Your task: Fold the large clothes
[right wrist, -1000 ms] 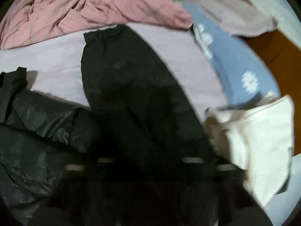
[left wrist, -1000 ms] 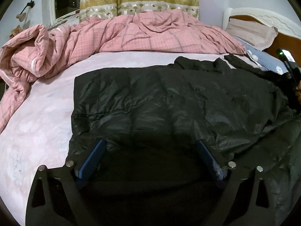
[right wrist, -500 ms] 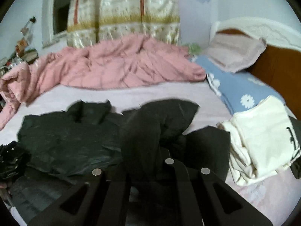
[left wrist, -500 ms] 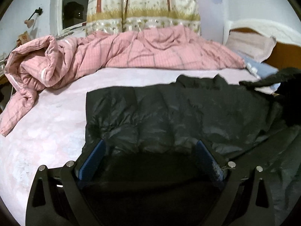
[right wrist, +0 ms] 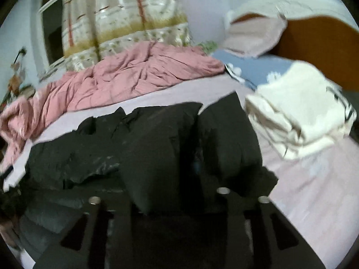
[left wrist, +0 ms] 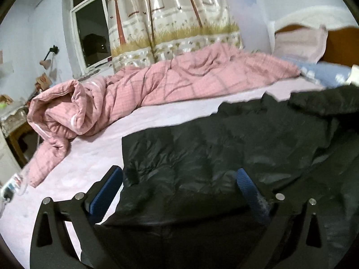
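A large black puffer jacket (left wrist: 224,148) lies spread on the pink bed sheet (left wrist: 85,165). My left gripper (left wrist: 179,179) is open, its blue-padded fingers (left wrist: 107,186) wide apart over the jacket's near hem. In the right wrist view my right gripper (right wrist: 157,192) is shut on a black sleeve (right wrist: 157,139) of the jacket, lifted and draped over the jaws toward the jacket's body (right wrist: 74,159). The fingertips are hidden under the fabric.
A crumpled pink checked quilt (left wrist: 139,94) lies along the far side of the bed. Folded cream clothes (right wrist: 298,109) sit at the right, by a blue pillow (right wrist: 253,69) and wooden headboard (right wrist: 314,44). Curtain and window stand behind.
My right gripper has lifted the sleeve off the bed and carried it left over the jacket. My left gripper has risen and tilted up; it stays open.
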`<state>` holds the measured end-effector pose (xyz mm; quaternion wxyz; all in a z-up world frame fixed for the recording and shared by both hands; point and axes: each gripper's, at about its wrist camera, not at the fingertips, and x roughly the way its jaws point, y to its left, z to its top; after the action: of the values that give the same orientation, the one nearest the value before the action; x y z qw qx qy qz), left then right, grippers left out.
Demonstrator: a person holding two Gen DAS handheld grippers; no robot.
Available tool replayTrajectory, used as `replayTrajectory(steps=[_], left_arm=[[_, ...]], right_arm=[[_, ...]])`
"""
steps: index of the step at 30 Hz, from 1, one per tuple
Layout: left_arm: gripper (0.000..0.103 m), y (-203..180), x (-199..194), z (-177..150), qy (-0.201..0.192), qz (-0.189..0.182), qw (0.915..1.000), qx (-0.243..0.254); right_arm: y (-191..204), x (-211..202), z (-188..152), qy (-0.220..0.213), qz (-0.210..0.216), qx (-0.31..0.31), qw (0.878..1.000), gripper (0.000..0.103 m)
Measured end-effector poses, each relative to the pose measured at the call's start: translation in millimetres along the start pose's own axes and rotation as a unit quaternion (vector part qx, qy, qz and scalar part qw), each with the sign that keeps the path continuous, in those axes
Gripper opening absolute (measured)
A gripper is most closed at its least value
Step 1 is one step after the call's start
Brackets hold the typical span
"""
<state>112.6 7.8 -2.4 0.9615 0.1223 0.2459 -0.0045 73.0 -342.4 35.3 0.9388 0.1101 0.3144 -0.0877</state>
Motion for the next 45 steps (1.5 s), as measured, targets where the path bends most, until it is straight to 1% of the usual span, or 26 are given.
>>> replayTrajectory(steps=[2,3,4,8,9,12,17,18,21,24,26,27,28,30,31,32,33,34,35,36,37,38,39,41,43,45], left_arm=[[0.101,-2.4,6.4,-1.9,0.013,-0.005,0.9999,0.006],[0.101,-2.2,7.9,-2.0,0.018,-0.006,0.9998,0.006],[0.101,-0.9,7.8,-2.1,0.018,-0.007,0.9998,0.004],[0.101,-1.3,3.8,-2.9,0.011,-0.008,0.9999,0.002],[0.101,-2.3,3.7,-3.0,0.010,-0.008,0.9999,0.005],[0.101,-4.4,3.3,-3.1,0.007,-0.006,0.9999,0.010],[0.101,-5.5,3.5,-3.0,0.009,-0.006,0.9999,0.008],[0.101,-6.0,3.5,-3.0,0.010,-0.007,0.9999,0.008],[0.101,-7.1,4.9,-3.4,0.014,-0.009,0.9998,0.009],[0.101,-7.9,6.2,-3.5,0.017,-0.010,0.9998,0.010],[0.101,-7.7,6.7,-3.4,0.017,-0.009,0.9998,0.010],[0.101,-8.4,7.1,-3.6,0.018,-0.010,0.9998,0.010],[0.101,-8.3,7.1,-3.6,0.018,-0.010,0.9997,0.010],[0.101,-8.0,6.8,-3.6,0.019,-0.010,0.9997,0.009],[0.101,-8.1,7.0,-3.6,0.019,-0.011,0.9997,0.009],[0.101,-7.0,8.9,-3.6,0.022,-0.013,0.9996,0.008],[0.102,-7.8,10.9,-3.6,0.028,-0.018,0.9994,0.010],[0.102,-8.7,13.4,-4.0,0.034,-0.023,0.9991,0.011],[0.102,-8.8,15.2,-4.2,0.037,-0.025,0.9989,0.013],[0.102,-9.3,16.0,-4.2,0.038,-0.025,0.9989,0.013],[0.102,-9.8,14.9,-4.2,0.036,-0.024,0.9990,0.014],[0.102,-9.9,13.0,-4.1,0.032,-0.024,0.9991,0.015],[0.102,-10.6,10.3,-3.8,0.026,-0.025,0.9992,0.016],[0.102,-9.5,3.7,-3.0,0.012,-0.027,0.9994,0.016],[0.102,-5.8,-4.0,-0.9,-0.002,-0.035,0.9993,0.010],[0.102,1.1,-13.2,2.6,-0.019,-0.066,0.9976,-0.009]], right_arm=[[3.8,0.0,0.6,-0.003,0.008,0.001,1.000,0.039],[7.3,0.3,0.8,-0.005,0.007,-0.005,1.000,0.052],[9.2,-0.3,0.2,-0.008,0.002,-0.010,1.000,0.056],[20.8,-4.6,-3.7,-0.021,-0.021,-0.050,0.998,0.062],[22.8,-5.9,-4.3,-0.022,-0.019,-0.059,0.998,0.067],[24.6,-13.1,-2.3,-0.027,-0.005,-0.070,0.997,0.068],[20.2,-41.9,7.6,-0.080,-0.024,-0.022,0.996,0.071],[18.8,-50.6,10.1,-0.093,-0.027,-0.006,0.995,0.075],[26.3,-61.2,22.9,-0.108,-0.006,0.005,0.994,0.082],[54.1,-46.1,38.5,-0.084,0.018,-0.038,0.996,0.084],[81.5,-15.9,44.9,-0.043,0.047,-0.091,0.994,0.085],[92.0,-0.1,45.6,-0.022,0.048,-0.112,0.992,0.085],[101.5,18.5,46.3,0.001,0.039,-0.128,0.991,0.085],[112.4,72.2,45.4,0.068,-0.031,-0.139,0.987,0.085],[110.0,91.1,43.6,0.089,-0.054,-0.133,0.986,0.085],[104.4,108.6,40.8,0.107,-0.065,-0.122,0.985,0.085],[95.3,121.0,36.4,0.119,-0.058,-0.103,0.986,0.085],[88.9,126.4,34.3,0.126,-0.047,-0.090,0.987,0.084],[83.3,130.0,33.7,0.131,-0.037,-0.078,0.988,0.076],[82.7,129.1,34.5,0.129,-0.033,-0.080,0.988,0.060],[82.8,126.2,35.6,0.121,-0.028,-0.085,0.989,0.051],[80.3,122.0,35.2,0.109,-0.024,-0.084,0.990,0.032],[77.9,116.7,35.5,0.096,-0.016,-0.079,0.992,0.018],[77.9,103.0,34.8,0.070,0.006,-0.074,0.995,0.010],[83.5,86.7,35.7,0.046,0.043,-0.082,0.995,0.010],[94.7,70.3,35.2,0.033,0.074,-0.104,0.991,0.009]])
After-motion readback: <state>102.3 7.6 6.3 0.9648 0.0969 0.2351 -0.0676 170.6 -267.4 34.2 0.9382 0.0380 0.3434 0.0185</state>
